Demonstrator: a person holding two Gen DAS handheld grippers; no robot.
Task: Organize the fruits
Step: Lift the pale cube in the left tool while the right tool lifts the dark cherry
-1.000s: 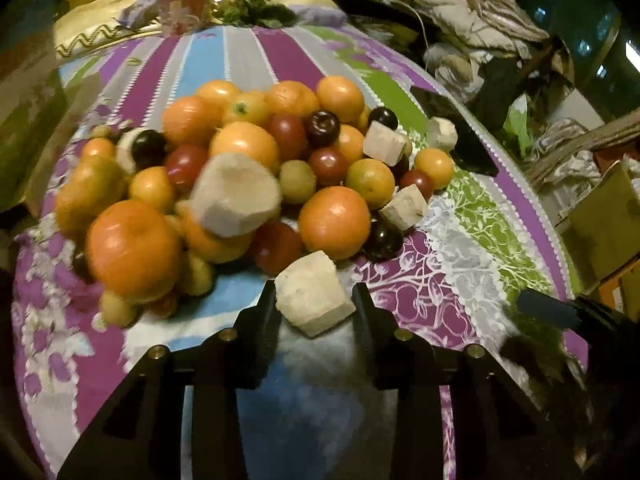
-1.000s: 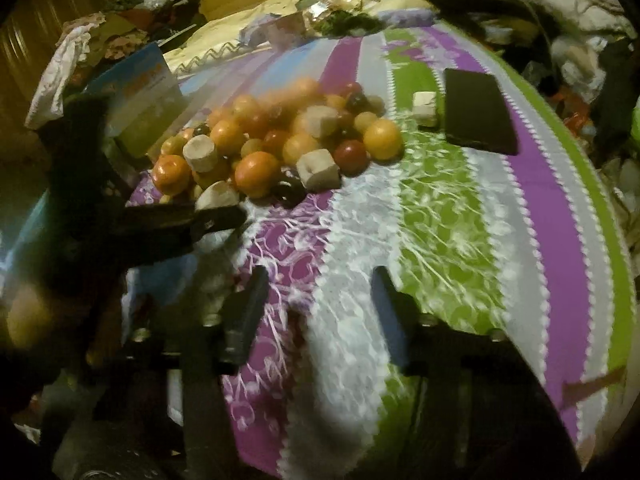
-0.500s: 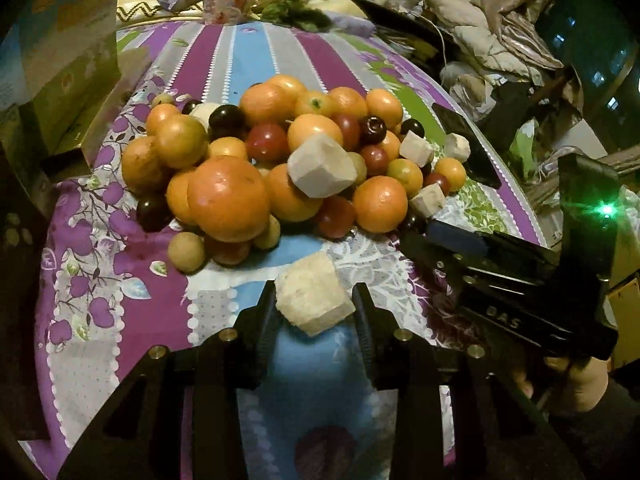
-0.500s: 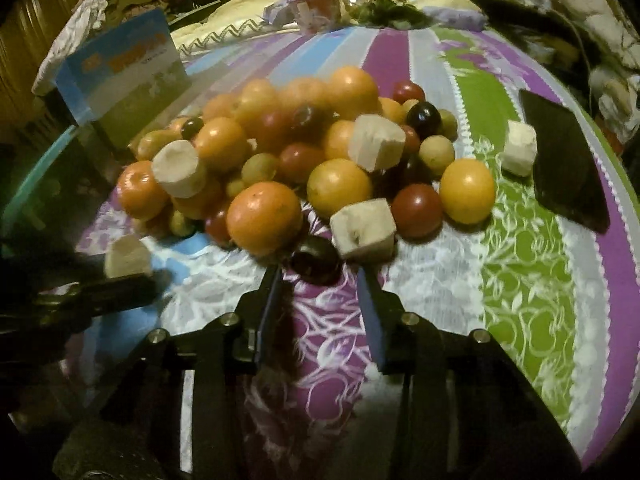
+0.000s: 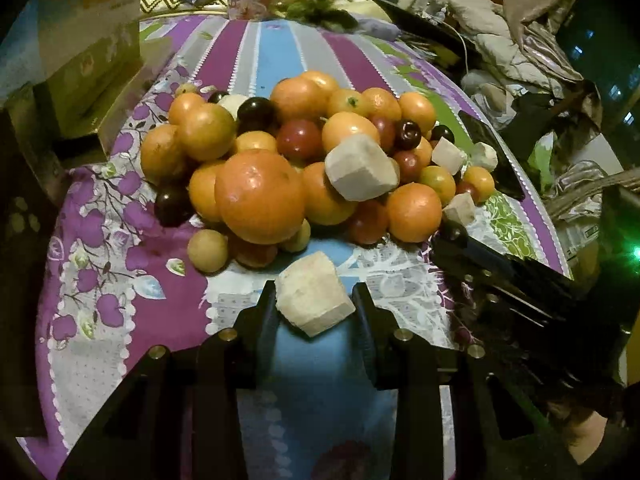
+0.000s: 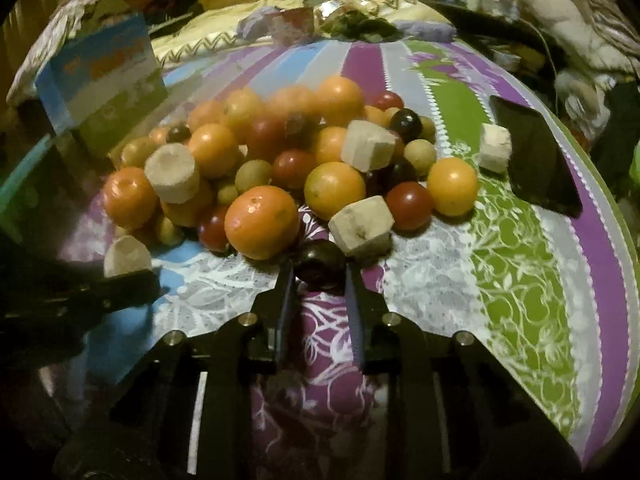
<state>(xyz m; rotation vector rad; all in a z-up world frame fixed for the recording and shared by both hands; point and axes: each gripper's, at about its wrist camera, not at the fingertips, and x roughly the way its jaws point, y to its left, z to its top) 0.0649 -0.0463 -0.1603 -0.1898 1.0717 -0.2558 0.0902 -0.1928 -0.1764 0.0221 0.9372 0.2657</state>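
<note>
A pile of fruit [image 5: 280, 168] lies on a striped floral cloth [image 5: 120, 280]: oranges, red and dark plums, small yellow-green fruits and several pale cut chunks. My left gripper [image 5: 314, 304] is shut on a pale fruit chunk [image 5: 314, 300] just in front of the pile. My right gripper [image 6: 318, 276] has its fingers on either side of a dark plum [image 6: 320, 262] at the pile's near edge; whether they press it is unclear. The left gripper's chunk also shows in the right wrist view [image 6: 126, 256].
A black phone [image 6: 532, 160] lies right of the pile beside a pale chunk [image 6: 494, 146]. A blue and green box [image 6: 100, 80] stands at the left. Bedding and clutter lie beyond the cloth. The right gripper shows in the left wrist view [image 5: 520, 292].
The right gripper moved forward to the pile and its fingers now flank the dark plum. The left gripper, still holding its chunk, shifted left relative to the pile.
</note>
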